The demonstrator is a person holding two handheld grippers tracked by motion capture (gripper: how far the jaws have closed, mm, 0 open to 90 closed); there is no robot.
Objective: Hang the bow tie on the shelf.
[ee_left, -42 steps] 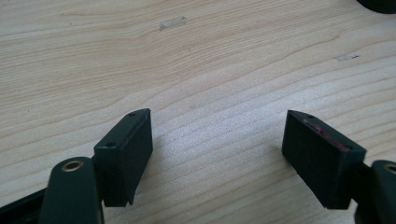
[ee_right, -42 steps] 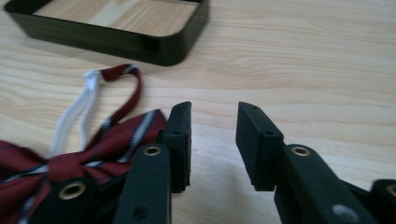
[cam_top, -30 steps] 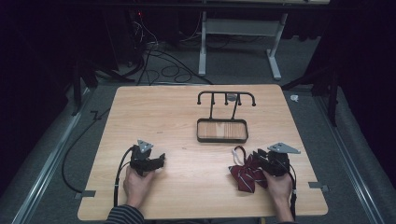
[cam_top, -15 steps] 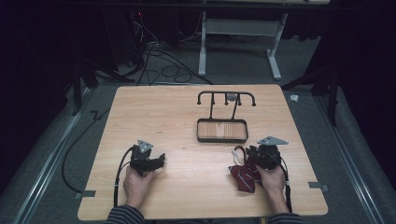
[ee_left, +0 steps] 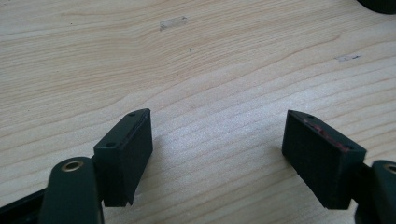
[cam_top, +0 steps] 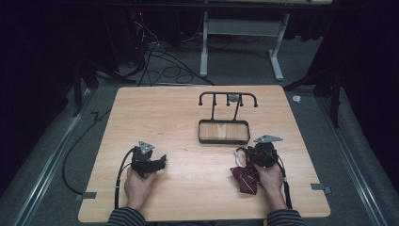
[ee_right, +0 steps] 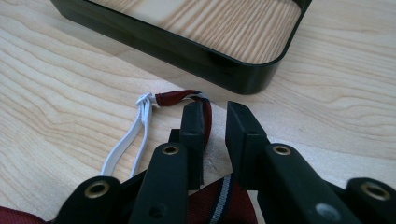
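- Resting on the surface, left gripper: jaws wide, nothing between.
- Right gripper: jaws narrow, a small gap showing; striped tie lies beneath it, its band beside one jaw.
- Tie sits just near the black stand.

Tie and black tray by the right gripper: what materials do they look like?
Tie: woven fabric, dark red with white and dark stripes, plus a white elastic strap.
Black tray: likely glossy plastic or lacquered metal rim, judging by reflections; wood-grain floor.
Table: light wood or laminate, matte.
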